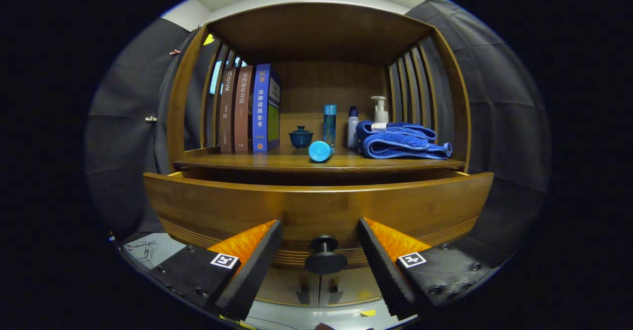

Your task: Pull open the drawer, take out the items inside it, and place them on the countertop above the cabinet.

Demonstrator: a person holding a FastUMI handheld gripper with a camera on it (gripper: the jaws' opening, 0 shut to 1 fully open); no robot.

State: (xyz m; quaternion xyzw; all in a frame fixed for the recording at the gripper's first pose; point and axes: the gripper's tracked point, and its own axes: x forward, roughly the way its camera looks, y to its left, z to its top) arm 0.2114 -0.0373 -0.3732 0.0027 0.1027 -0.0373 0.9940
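Two fingers of the gripper spread wide apart, nothing held, nothing touched; the dark round knob sits in the gap between them with room on both sides. Knob belongs to the wooden drawer, whose front panel spans just ahead of the fingertips and stands pulled out a bit from the cabinet, a dark slot showing behind its top edge; contents hidden by the panel. Beyond and above, the countertop edge runs parallel to the drawer front. On it: books upright at far left, small teal lidded cup, tall blue bottle, a light blue tube lying near the front edge, a small white bottle, pump bottle, folded blue towel at right. Open shelf room between books and cup, and along the front edge left of the tube. Slatted side walls close both ends.
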